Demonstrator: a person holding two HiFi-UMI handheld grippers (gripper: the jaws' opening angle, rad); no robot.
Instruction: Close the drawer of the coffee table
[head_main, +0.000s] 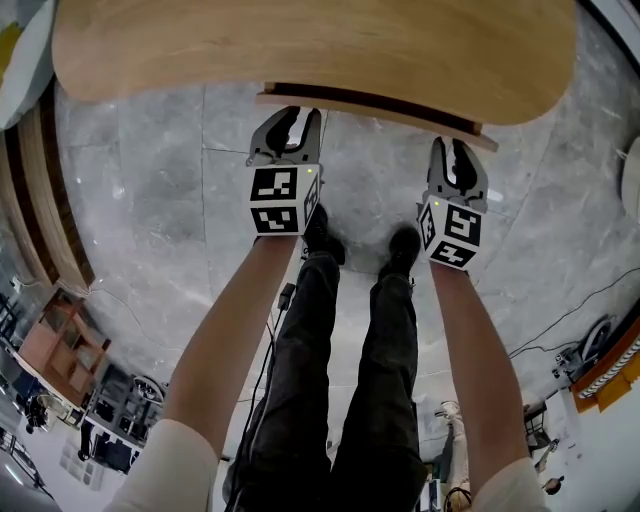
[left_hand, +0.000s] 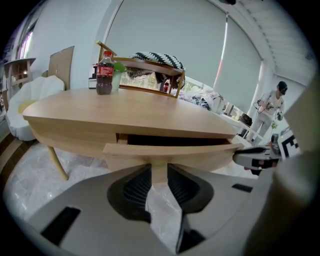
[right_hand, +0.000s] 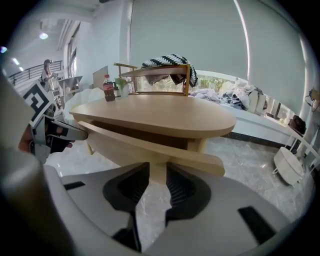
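The light wooden coffee table fills the top of the head view. Its drawer front stands out a little from the table, with a dark gap behind it. My left gripper points at the left part of that front, my right gripper at its right end. Both have their tips right at the front; contact cannot be told. In the left gripper view the jaws stand slightly apart below the drawer front. The right gripper's jaws are the same, under the drawer front. Nothing is held.
A cola bottle stands on the far side of the table top. Behind it is a wooden chair with a patterned cloth. A person stands at the back right. My legs and shoes are on the marble floor between the arms.
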